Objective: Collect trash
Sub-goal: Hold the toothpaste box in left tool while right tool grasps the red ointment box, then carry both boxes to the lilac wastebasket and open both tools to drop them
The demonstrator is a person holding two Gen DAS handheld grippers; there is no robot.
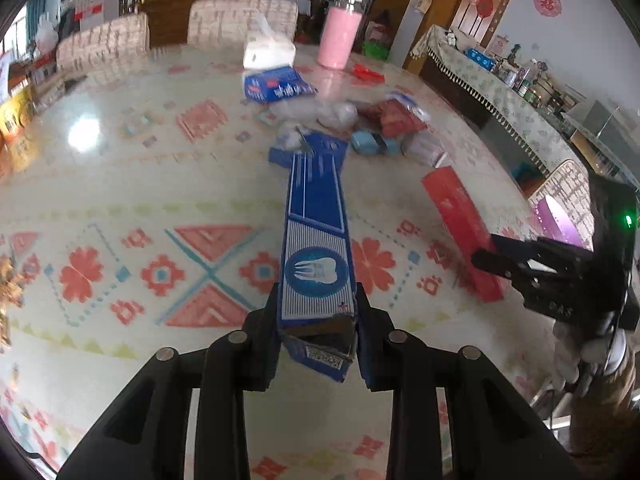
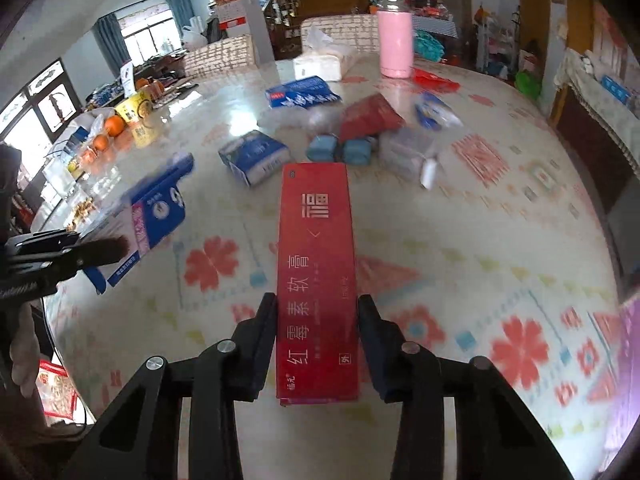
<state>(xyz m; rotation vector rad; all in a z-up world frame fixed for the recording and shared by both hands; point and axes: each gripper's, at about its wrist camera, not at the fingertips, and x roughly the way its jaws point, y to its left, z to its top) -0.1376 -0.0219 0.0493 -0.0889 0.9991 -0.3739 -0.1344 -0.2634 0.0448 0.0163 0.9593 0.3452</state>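
Observation:
My left gripper [image 1: 317, 312] is shut on a long blue toothpaste box [image 1: 316, 232] with a tooth logo, held above the table; the box also shows in the right wrist view [image 2: 152, 220]. My right gripper [image 2: 317, 320] is shut on a long red toothpaste box [image 2: 316, 272] with Chinese writing, held above the table; it also shows in the left wrist view [image 1: 460, 232]. More trash lies farther on: a blue-and-white packet [image 2: 256, 156], two small blue packs [image 2: 340, 150], a red pack [image 2: 370, 116], a clear wrapper [image 2: 408, 148] and a blue box [image 2: 302, 92].
The round table [image 2: 500, 240] has a patterned glossy cloth. A pink tumbler [image 2: 395, 36] and a tissue pack [image 2: 320, 62] stand at the far side. Oranges and snacks [image 2: 108, 132] sit at the left. Chairs stand behind the table.

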